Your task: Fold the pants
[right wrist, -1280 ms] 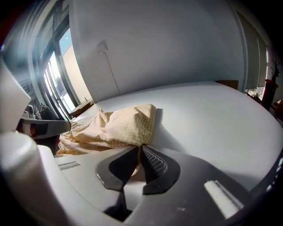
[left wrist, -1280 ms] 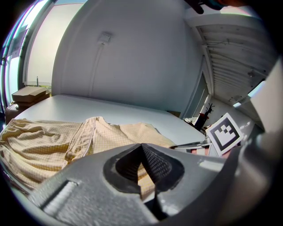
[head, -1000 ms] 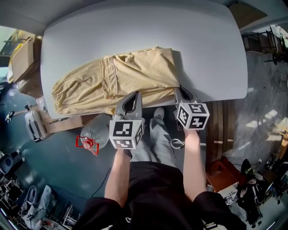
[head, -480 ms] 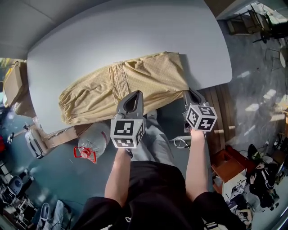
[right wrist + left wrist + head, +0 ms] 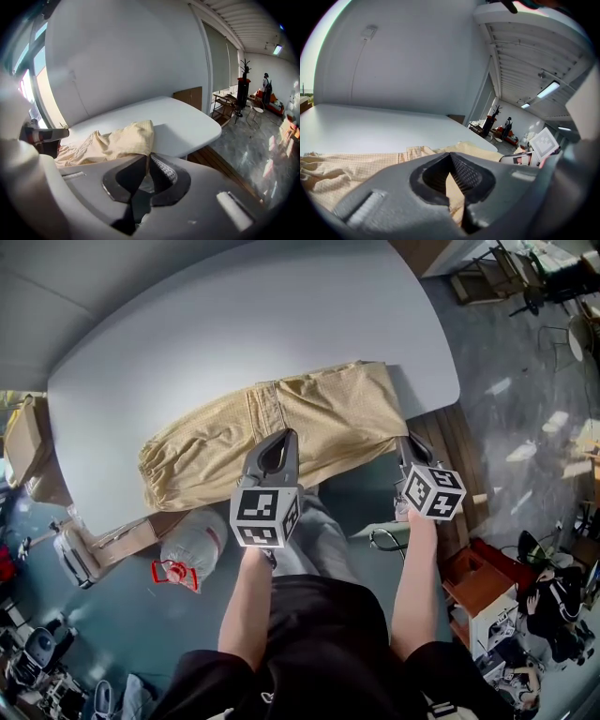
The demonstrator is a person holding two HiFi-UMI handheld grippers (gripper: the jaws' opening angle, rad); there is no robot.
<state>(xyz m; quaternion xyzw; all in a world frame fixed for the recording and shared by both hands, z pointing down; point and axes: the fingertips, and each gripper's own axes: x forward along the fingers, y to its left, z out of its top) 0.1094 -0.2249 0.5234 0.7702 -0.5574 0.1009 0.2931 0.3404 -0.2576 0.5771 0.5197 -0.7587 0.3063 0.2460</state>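
Observation:
Tan pants [image 5: 281,423] lie slantwise on the white table [image 5: 234,324], their near edge at the table's front rim. In the head view my left gripper [image 5: 285,435] is shut on the near edge around the pants' middle. My right gripper [image 5: 401,439] is shut on the right-hand corner, just off the table's rim. In the left gripper view the jaws [image 5: 450,154] pinch the tan cloth [image 5: 356,168], which spreads away to the left. In the right gripper view the jaws [image 5: 146,157] hold the corner of the pants [image 5: 117,140], which lead back onto the table [image 5: 183,124].
A clear water bottle with a red cap [image 5: 192,545] and cardboard boxes [image 5: 122,535] lie on the floor under the table's left end. A red box [image 5: 478,582] and wooden boards [image 5: 450,442] are at the right. The person's legs stand between the grippers.
Both grippers have moved to the right along the table's near edge, dragging the pants with them. The grips have not changed.

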